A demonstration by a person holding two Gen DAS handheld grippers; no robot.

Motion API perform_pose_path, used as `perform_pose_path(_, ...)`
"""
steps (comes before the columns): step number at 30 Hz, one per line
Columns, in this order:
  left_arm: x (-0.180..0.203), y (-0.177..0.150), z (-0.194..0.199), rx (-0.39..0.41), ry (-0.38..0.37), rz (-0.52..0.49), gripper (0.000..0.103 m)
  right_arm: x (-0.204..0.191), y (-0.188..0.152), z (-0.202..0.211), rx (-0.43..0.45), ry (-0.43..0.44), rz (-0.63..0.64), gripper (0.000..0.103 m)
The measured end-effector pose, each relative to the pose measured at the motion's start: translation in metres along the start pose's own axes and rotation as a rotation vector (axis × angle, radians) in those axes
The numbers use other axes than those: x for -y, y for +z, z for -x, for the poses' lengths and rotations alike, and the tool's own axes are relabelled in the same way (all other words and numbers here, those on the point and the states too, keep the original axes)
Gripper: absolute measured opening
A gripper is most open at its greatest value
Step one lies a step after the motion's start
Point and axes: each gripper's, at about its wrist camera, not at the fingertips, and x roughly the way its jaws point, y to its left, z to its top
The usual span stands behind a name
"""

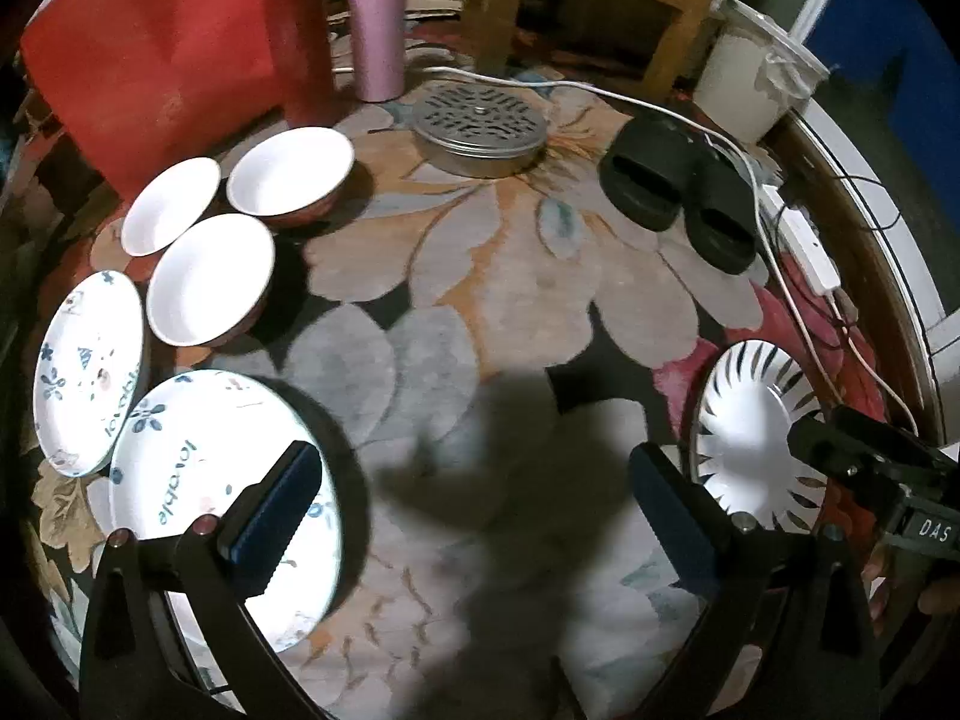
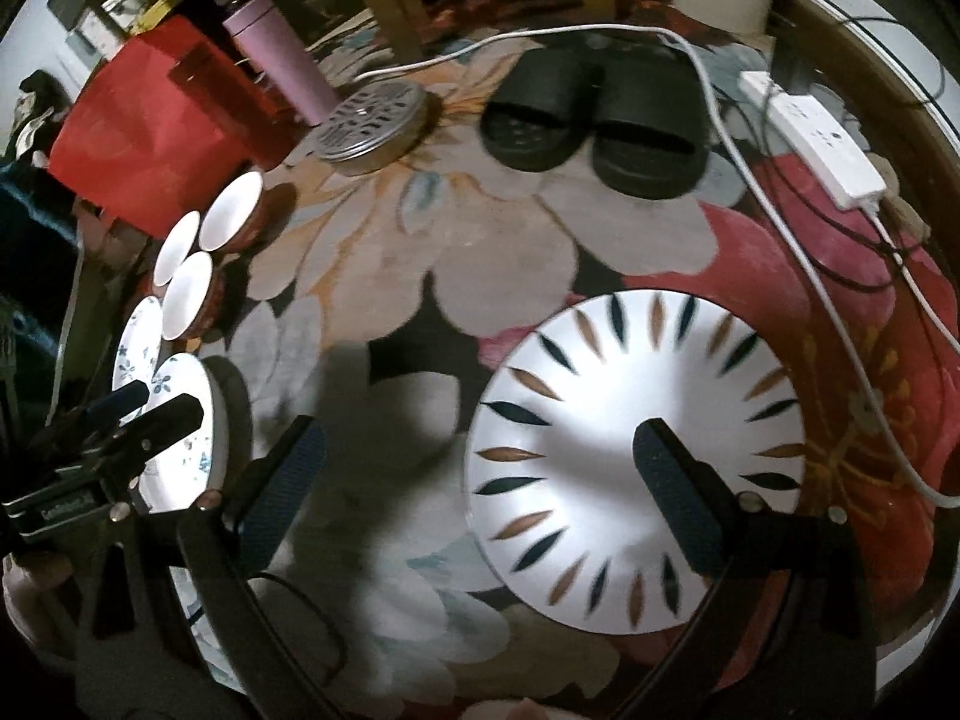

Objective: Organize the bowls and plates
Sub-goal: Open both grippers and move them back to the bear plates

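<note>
Three white bowls with red outsides [image 1: 210, 278] [image 2: 189, 294] cluster at the left of the flowered rug. Beside them lie two white plates with blue flowers, one [image 1: 87, 372] [image 2: 141, 348] behind the other [image 1: 198, 480] [image 2: 186, 438]. A white plate with dark and tan leaf marks [image 1: 750, 438] [image 2: 570, 420] lies on the right. My left gripper [image 1: 474, 492] [image 2: 150, 414] hangs open above the rug, its left finger over the nearer flowered plate. My right gripper [image 2: 480, 438] [image 1: 870, 462] is open too, its right finger over the leaf plate. Neither holds anything.
Black slippers [image 1: 678, 192] [image 2: 588, 120] and a round metal tin with a pierced lid [image 1: 480, 126] [image 2: 372, 120] sit at the back. A pink bottle [image 1: 375, 24], red bag [image 1: 150, 60], white power strip [image 2: 816, 138] with cables, white bucket [image 1: 750, 72] and wooden chair legs [image 1: 498, 0] ring the rug.
</note>
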Motion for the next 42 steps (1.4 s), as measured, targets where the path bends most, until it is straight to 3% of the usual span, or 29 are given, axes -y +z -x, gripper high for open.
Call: perform_pose_path(42,-0.159,-0.045,-0.002,-0.047,0.132,0.256,0.102,-0.143,-0.008,-0.068,-0.111,0.085,0.254,0.103)
